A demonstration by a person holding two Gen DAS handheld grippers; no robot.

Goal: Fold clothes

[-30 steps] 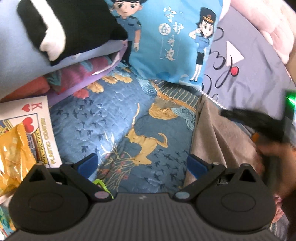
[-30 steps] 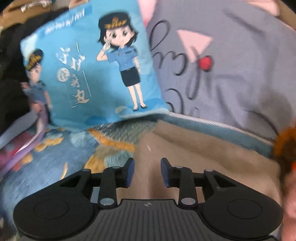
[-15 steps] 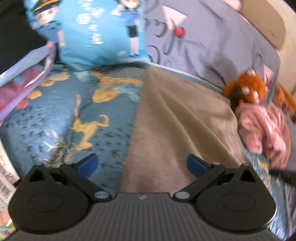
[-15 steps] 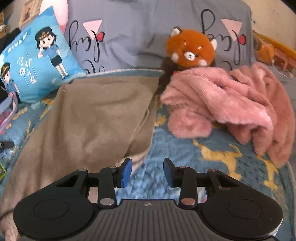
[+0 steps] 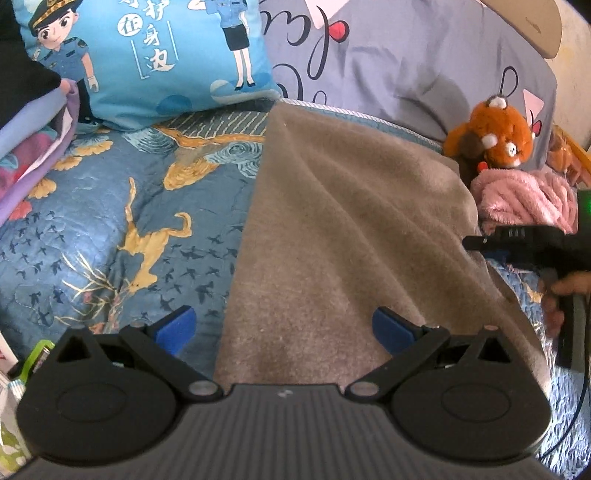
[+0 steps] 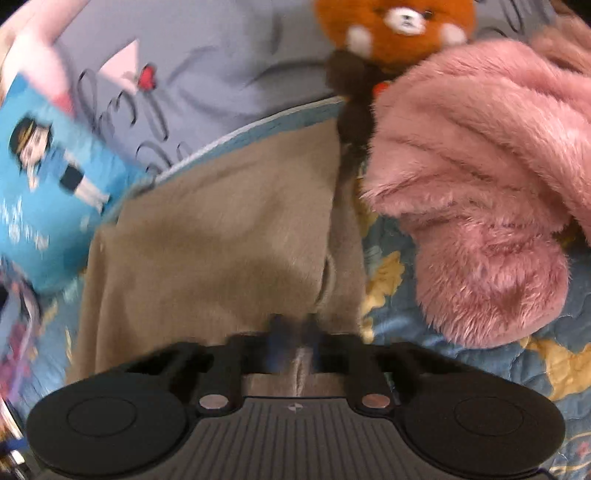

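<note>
Pinching taupe garment (image 6: 221, 236) right edge with my right gripper (image 6: 293, 341); left gripper (image 5: 282, 328) wide, over its near-left edge.

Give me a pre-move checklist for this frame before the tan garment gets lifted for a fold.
1. Right gripper shut on the tan garment near its right edge: ok, fabric sits between the pads, though the view is blurred.
2. Left gripper open and free: ok, jaws wide, nothing pinched.
3. Left gripper placed over the garment's left edge: ok, one finger over the blue quilt, the other over the cloth.
4. Garment lying flat: ok, only mild creases.
5. Pink fluffy garment clear of the fold path: cannot tell, it lies right beside the tan edge.
6. Plush toy clear: cannot tell.
</note>
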